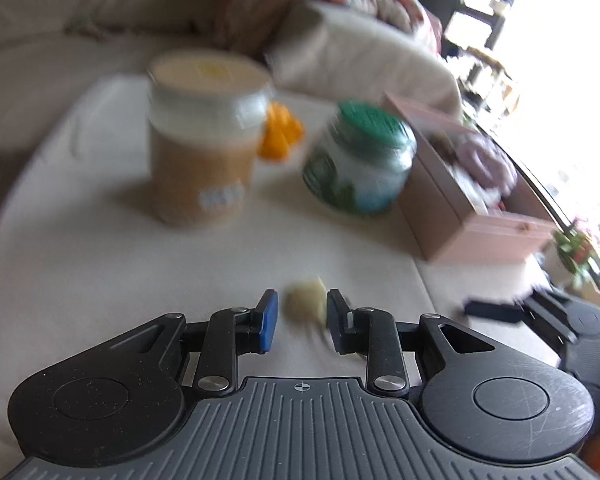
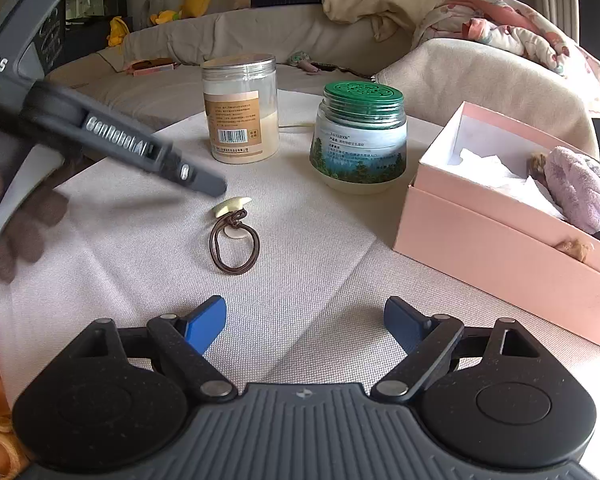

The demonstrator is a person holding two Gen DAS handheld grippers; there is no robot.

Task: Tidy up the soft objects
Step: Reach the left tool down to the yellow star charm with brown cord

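Note:
A brown hair tie (image 2: 234,246) with a cream charm (image 2: 232,206) lies on the beige cloth in the right wrist view. My left gripper (image 1: 302,318) is narrowly open around the cream charm (image 1: 306,298), which sits between its pads; the view is blurred. The left gripper also shows in the right wrist view (image 2: 204,184), tip just above the charm. My right gripper (image 2: 305,324) is wide open and empty, short of the hair tie. A pink box (image 2: 480,232) at the right holds a purple fluffy item (image 2: 580,188).
A clear jar with beige powder (image 2: 242,112) and a green-lidded jar (image 2: 360,140) stand behind the hair tie. An orange object (image 1: 280,132) lies behind the powder jar. Cushions and blankets (image 2: 500,28) fill the sofa at the back.

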